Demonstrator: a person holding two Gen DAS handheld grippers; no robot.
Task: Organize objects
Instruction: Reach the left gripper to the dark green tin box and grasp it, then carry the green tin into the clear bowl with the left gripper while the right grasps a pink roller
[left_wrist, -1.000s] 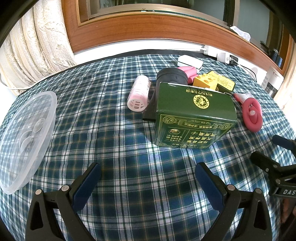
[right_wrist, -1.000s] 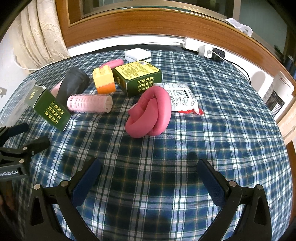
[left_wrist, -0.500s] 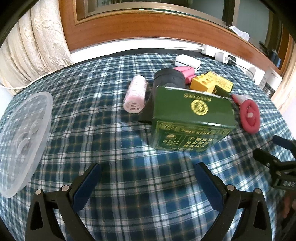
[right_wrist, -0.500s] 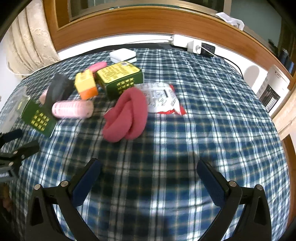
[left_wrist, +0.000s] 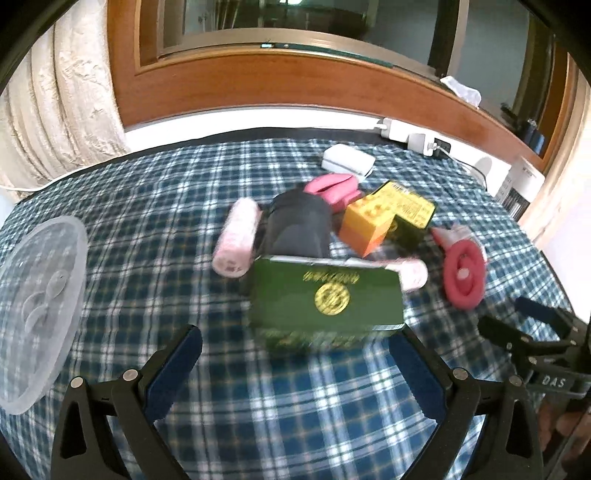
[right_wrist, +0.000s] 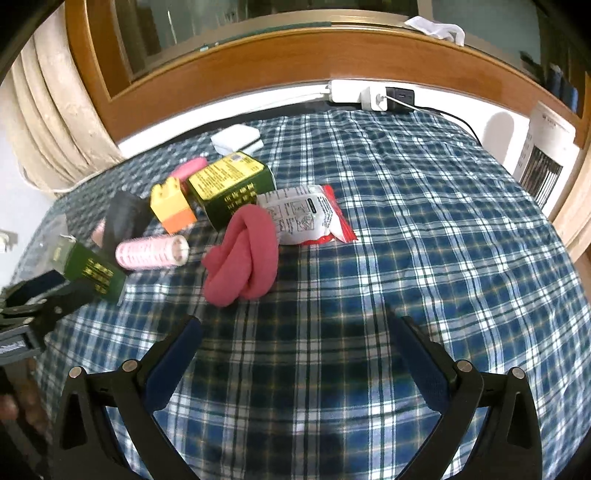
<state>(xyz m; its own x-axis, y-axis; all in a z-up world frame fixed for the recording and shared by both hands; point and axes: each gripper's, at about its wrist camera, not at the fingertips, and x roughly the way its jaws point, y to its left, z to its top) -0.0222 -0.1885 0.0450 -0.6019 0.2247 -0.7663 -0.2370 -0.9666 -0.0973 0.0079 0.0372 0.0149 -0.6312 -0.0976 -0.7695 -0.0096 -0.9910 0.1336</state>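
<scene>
Here both grippers hover over the plaid tablecloth (right_wrist: 424, 229) with jaws spread wide and nothing between them. The left gripper (left_wrist: 295, 363) faces the green box (left_wrist: 327, 299), which lies just ahead of its fingertips, not touching them. Behind the box lie a black roll (left_wrist: 299, 225), a pink hair curler (left_wrist: 236, 242) and an orange and yellow block (left_wrist: 369, 223). A clear plastic lid (left_wrist: 37, 306) rests well apart, at the cloth's left edge. The right gripper (right_wrist: 295, 352) points at a knotted red cloth (right_wrist: 243, 256), near but apart. Touching that cloth from behind is a white and red packet (right_wrist: 304, 218); a second green box (right_wrist: 231, 186) lies beside the packet. A white case (right_wrist: 236, 138) sits nearer the wall.
</scene>
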